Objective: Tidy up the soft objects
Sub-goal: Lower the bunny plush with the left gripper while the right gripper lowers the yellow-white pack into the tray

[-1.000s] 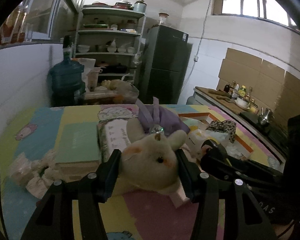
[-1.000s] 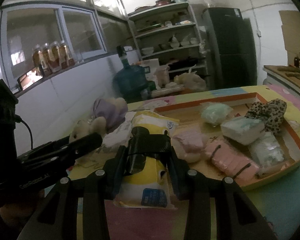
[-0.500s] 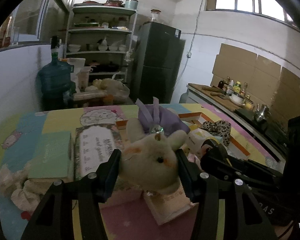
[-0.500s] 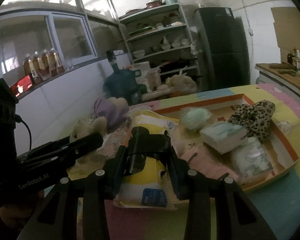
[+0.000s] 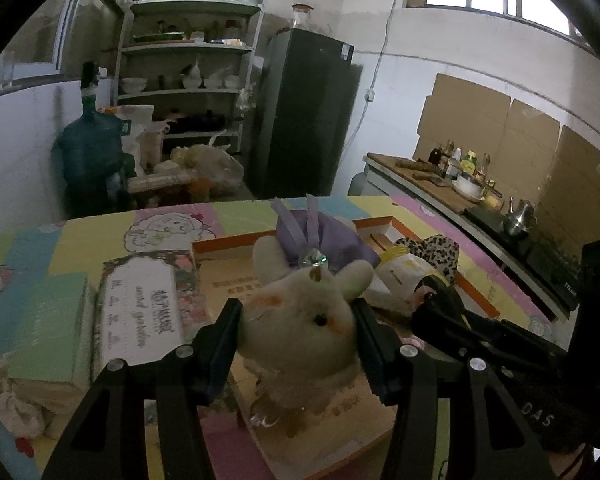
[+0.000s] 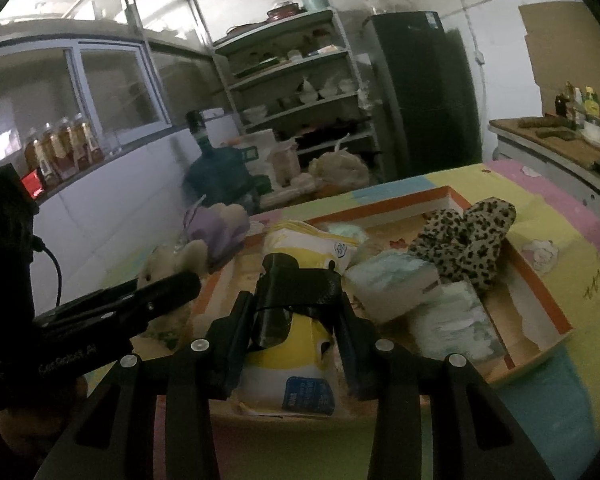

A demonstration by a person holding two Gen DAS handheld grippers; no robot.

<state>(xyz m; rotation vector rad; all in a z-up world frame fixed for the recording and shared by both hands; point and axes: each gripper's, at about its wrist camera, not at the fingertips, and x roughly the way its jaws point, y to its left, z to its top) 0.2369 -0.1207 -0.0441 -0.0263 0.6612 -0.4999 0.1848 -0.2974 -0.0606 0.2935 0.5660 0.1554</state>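
A big colourful patchwork mat (image 6: pixel 560 184) covers the table. On it sits a flat cardboard tray with an orange rim (image 6: pixel 540 284), holding soft packs and a leopard-spotted cloth (image 6: pixel 468 236). The left gripper (image 5: pixel 296 316) squeezes a cream plush bunny (image 5: pixel 300 332) above the tray's near edge. The right gripper (image 6: pixel 292 312) squeezes a yellow and white soft pack (image 6: pixel 296 360) over the tray.

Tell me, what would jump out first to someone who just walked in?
A cream plush bunny, squeezed between the left gripper's black fingers over the table. Beside it, the right gripper clamps a yellow-and-white pack above an orange-rimmed tray holding a leopard-print cloth.
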